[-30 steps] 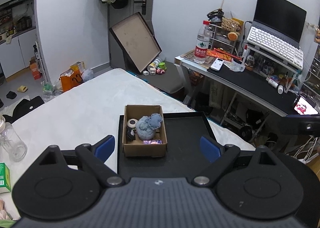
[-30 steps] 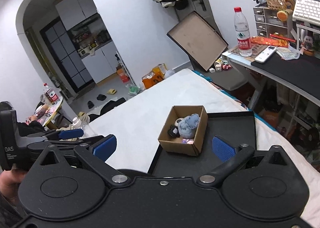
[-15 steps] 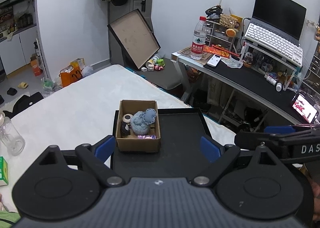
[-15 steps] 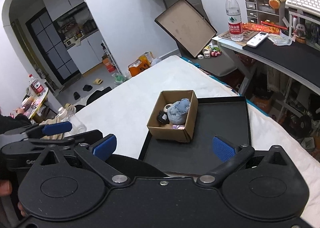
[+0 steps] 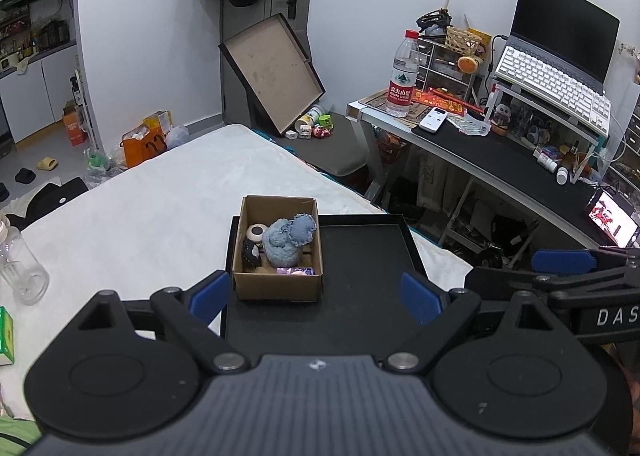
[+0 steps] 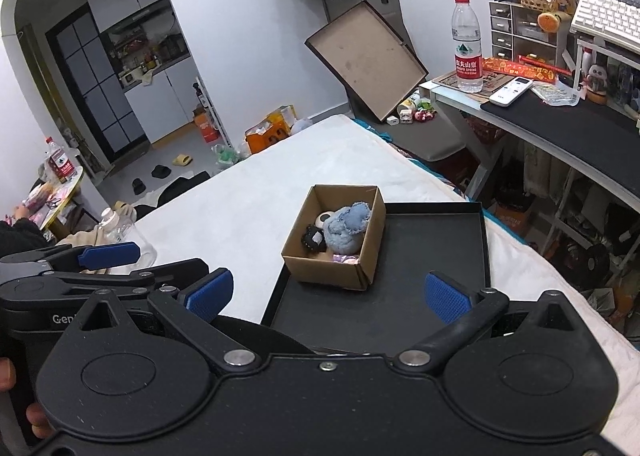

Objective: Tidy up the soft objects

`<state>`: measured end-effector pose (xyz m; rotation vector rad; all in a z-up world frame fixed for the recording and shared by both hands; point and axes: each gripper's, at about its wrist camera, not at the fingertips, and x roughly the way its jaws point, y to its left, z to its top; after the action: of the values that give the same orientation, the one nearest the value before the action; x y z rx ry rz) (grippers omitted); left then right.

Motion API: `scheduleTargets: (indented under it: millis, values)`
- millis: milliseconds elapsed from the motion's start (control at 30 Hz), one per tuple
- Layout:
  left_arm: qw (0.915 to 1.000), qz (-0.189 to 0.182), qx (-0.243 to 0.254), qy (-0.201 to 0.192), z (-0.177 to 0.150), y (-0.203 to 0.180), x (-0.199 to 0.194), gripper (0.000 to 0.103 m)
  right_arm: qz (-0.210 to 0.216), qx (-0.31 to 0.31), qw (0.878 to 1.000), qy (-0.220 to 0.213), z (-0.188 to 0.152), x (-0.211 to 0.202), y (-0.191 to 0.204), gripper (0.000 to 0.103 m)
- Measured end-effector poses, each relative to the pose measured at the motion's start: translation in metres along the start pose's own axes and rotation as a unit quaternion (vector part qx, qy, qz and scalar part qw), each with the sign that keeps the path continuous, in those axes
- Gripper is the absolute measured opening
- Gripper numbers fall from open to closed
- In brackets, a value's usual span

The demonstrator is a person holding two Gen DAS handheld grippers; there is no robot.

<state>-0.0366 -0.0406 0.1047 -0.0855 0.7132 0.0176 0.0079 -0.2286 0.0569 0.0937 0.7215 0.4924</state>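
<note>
A: How is each hand-held gripper posed?
B: The left hand-held gripper (image 5: 316,298) and right hand-held gripper (image 6: 326,292) hover level over the white bed (image 5: 160,208), blue-padded jaws spread wide, holding nothing.
A: And the soft things?
B: On the shallow black rectangular tray (image 5: 360,296) stands an open brown cardboard box (image 5: 278,286); a fuzzy blue-grey plush toy (image 5: 288,242) sits inside.

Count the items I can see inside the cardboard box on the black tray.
3 visible in the cardboard box: a blue plush in the middle, a black-and-white toy on its left, and a small purple packet at the near wall. More may be hidden underneath.
</note>
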Motion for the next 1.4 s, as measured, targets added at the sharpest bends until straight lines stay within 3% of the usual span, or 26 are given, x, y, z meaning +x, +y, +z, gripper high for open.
scheduleTargets:
  millis: [1400]
  values:
    - [0.9999, -0.003, -0.012, -0.008, 0.002, 0.013, -0.006, 0.092, -0.013, 0.006, 1.0, 0.012, 0.0, 0.005, -0.01, 0.103]
